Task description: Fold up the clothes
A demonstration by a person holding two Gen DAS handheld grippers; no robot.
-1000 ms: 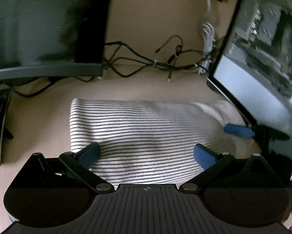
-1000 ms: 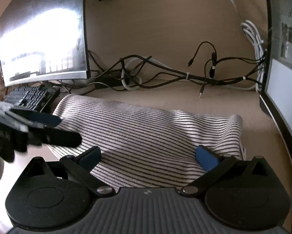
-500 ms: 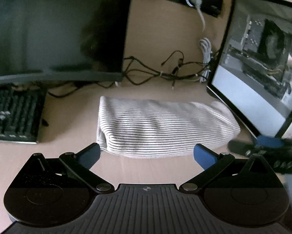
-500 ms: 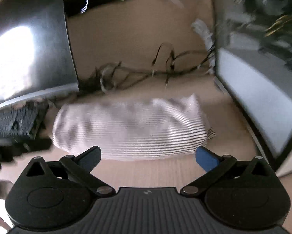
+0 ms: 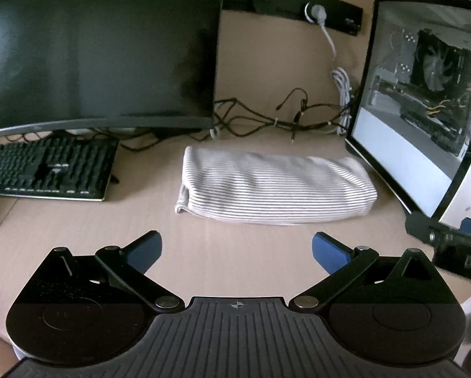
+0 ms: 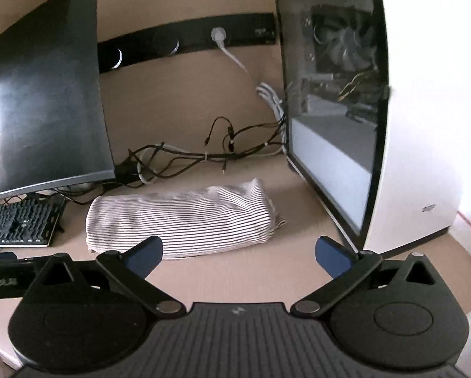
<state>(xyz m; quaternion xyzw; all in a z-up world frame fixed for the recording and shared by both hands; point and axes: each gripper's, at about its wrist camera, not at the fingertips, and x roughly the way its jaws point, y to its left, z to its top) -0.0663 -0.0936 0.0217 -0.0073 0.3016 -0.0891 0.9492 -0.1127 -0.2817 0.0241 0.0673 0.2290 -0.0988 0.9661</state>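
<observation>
A white garment with thin dark stripes (image 5: 273,189) lies folded into a long bundle on the beige desk, between the monitor and the computer case. My left gripper (image 5: 237,249) is open, held back from the bundle's near edge with nothing between its blue pads. In the right wrist view the same garment (image 6: 182,220) lies ahead and slightly left. My right gripper (image 6: 239,252) is open too, empty, just short of the bundle. The right gripper's body (image 5: 456,245) shows at the right edge of the left wrist view, and the left gripper's body (image 6: 2,274) at the left edge of the right wrist view.
A dark curved monitor (image 5: 100,50) stands at the back left with a black keyboard (image 5: 46,170) in front of it. A glass-sided white computer case (image 6: 361,110) stands on the right. Tangled cables (image 5: 282,119) lie behind the garment, below a black power strip (image 5: 298,12) on the wall.
Both grippers have pulled back and up from the garment, which they hovered over a second ago. The folded bundle lies still on the desk, farther off in both views.
</observation>
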